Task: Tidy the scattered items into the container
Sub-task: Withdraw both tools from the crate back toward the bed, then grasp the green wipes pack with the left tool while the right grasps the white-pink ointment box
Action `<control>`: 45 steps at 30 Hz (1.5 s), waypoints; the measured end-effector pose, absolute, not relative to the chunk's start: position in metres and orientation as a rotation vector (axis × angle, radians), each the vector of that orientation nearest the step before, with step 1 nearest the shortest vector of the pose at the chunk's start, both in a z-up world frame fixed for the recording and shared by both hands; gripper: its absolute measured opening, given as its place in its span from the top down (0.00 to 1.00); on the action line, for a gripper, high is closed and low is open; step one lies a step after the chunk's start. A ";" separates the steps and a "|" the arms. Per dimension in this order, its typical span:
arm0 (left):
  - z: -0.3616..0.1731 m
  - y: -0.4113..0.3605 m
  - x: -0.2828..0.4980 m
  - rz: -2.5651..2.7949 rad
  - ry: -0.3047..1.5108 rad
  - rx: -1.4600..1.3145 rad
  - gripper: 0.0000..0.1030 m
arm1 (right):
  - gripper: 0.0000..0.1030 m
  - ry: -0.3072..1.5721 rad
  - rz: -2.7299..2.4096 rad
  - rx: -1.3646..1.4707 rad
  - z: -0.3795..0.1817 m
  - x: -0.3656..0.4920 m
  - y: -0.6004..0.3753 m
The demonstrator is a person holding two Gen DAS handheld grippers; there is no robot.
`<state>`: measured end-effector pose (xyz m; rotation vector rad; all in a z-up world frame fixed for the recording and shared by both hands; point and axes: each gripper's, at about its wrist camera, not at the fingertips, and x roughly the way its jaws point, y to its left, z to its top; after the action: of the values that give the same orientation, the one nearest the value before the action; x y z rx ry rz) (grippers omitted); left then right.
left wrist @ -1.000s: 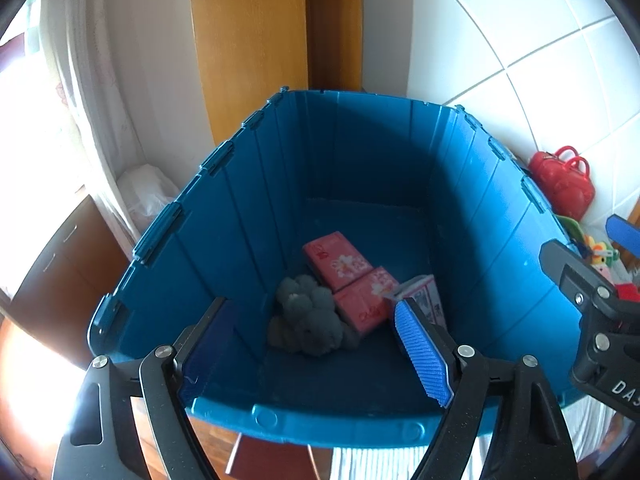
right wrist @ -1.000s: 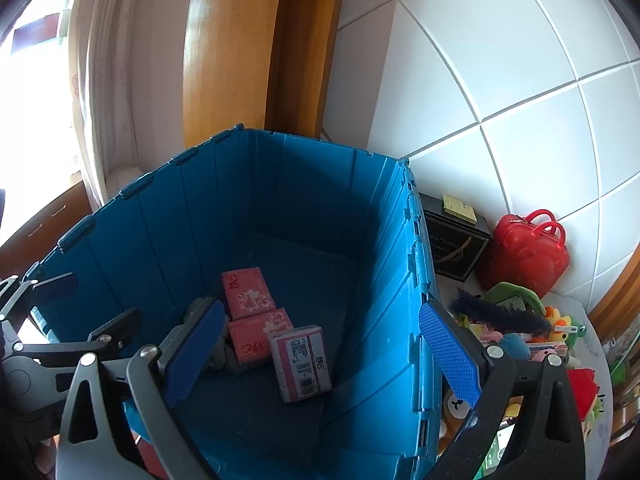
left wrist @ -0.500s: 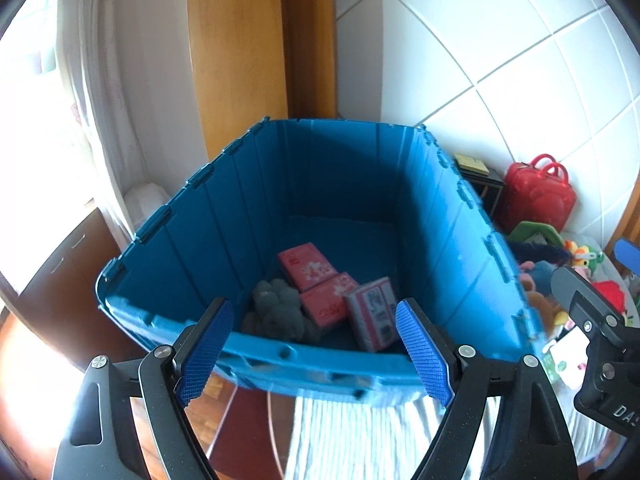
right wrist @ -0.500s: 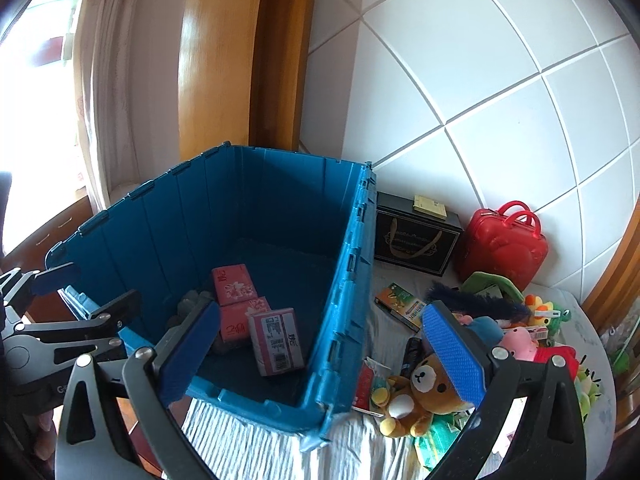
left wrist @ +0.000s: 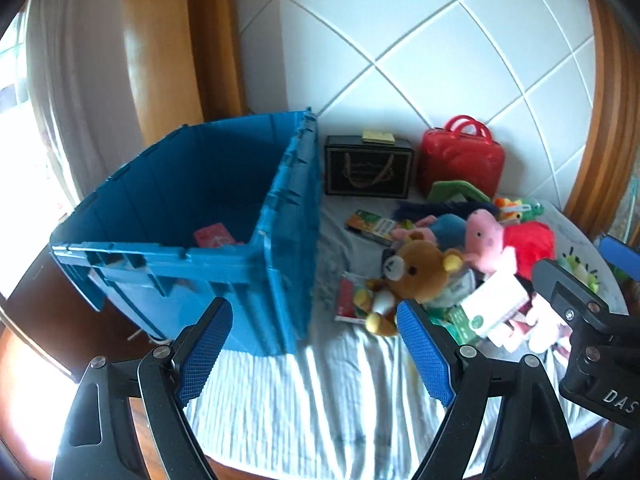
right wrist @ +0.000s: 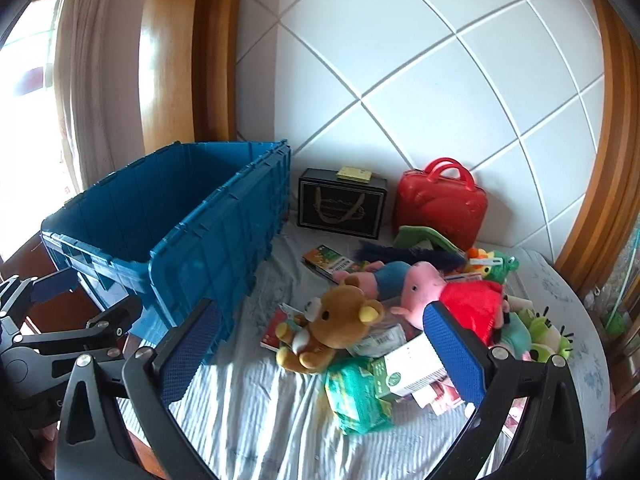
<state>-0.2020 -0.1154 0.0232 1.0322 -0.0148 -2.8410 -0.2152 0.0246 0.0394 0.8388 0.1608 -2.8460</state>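
Note:
A blue plastic crate point(left wrist: 280, 240) point(right wrist: 216, 240) stands at the left on a striped cloth; a pink box point(left wrist: 214, 236) shows inside it. To its right lies a heap of toys: a brown teddy bear point(left wrist: 420, 272) point(right wrist: 340, 320), a pink pig plush in a red dress point(left wrist: 486, 240) point(right wrist: 448, 296), a white-and-green carton point(left wrist: 496, 304) point(right wrist: 412, 364) and a green tissue pack point(right wrist: 356, 396). My left gripper point(left wrist: 316, 352) is open and empty in front of the crate's corner. Open and empty too, my right gripper point(right wrist: 320, 348) hangs over the teddy bear.
A black gift box point(right wrist: 342, 208) and a red handbag point(right wrist: 442, 204) stand against the white tiled wall. A green book point(right wrist: 330, 262) and green plush toys point(right wrist: 544, 332) lie around the heap. The table edge curves at the right. A curtain hangs behind the crate.
Both grippers have pulled back out of the crate and swung right toward the toy heap. The crate, seen from above before, now stands at the left.

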 end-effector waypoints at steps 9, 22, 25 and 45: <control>-0.002 -0.016 -0.209 -2.924 -0.118 1.092 0.18 | 0.00 0.039 -2.917 0.985 0.003 -0.204 0.130; -0.080 0.046 -0.269 -2.959 -0.181 1.332 0.18 | 0.00 -0.132 -3.076 1.273 -0.066 -0.212 0.281; -0.104 0.053 -0.278 -2.933 -0.189 1.410 0.19 | 0.00 -0.189 -3.082 1.362 -0.091 -0.214 0.308; -0.221 0.073 -0.280 -2.521 0.005 1.599 0.23 | 0.00 -0.314 -2.853 1.738 -0.221 -0.241 0.443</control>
<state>-0.2805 0.0730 -0.2205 1.5994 0.0050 -2.5211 -0.2405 0.4432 -0.2211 1.7379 -0.3140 -2.8529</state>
